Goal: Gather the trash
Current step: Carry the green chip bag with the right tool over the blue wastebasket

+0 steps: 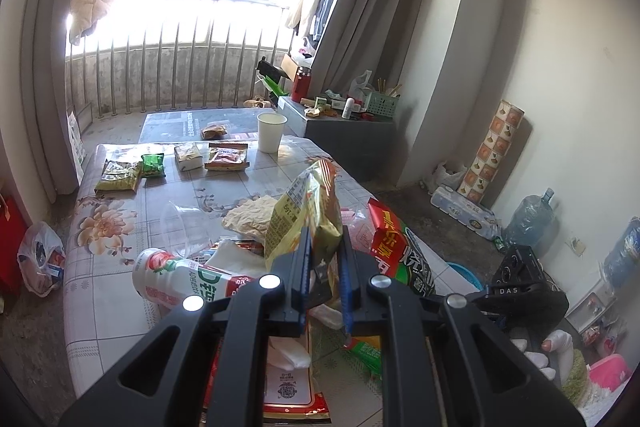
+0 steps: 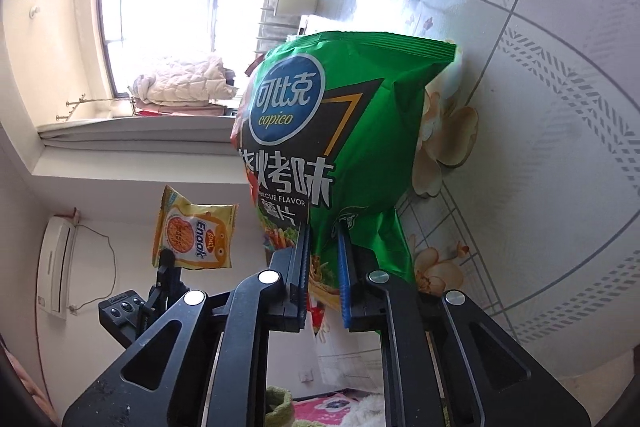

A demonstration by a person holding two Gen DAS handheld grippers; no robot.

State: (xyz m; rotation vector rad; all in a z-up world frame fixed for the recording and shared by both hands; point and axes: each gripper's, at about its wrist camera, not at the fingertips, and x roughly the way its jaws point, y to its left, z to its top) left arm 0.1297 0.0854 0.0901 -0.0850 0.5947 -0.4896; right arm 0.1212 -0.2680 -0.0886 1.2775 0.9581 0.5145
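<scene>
Left hand-held gripper (image 1: 324, 267) clamped on yellow snack bag (image 1: 304, 211) (upright), right hand-held gripper (image 2: 322, 267) clamped on green chip bag (image 2: 348, 131)

Green chip bag (image 2: 360, 131), floral-patterned tablecloth (image 1: 120, 219)

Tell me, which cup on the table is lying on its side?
The clear plastic cup, tipped over near the milk bottle. The white paper cup stands upright at the far end.

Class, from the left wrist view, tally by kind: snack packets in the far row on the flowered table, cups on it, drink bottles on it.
Far-row packets: 4 (yellow-green packet, green packet, cream packet, orange packet)
Cups: 2 (white paper cup, clear cup)
Drink bottles: 1
Total: 7
</scene>
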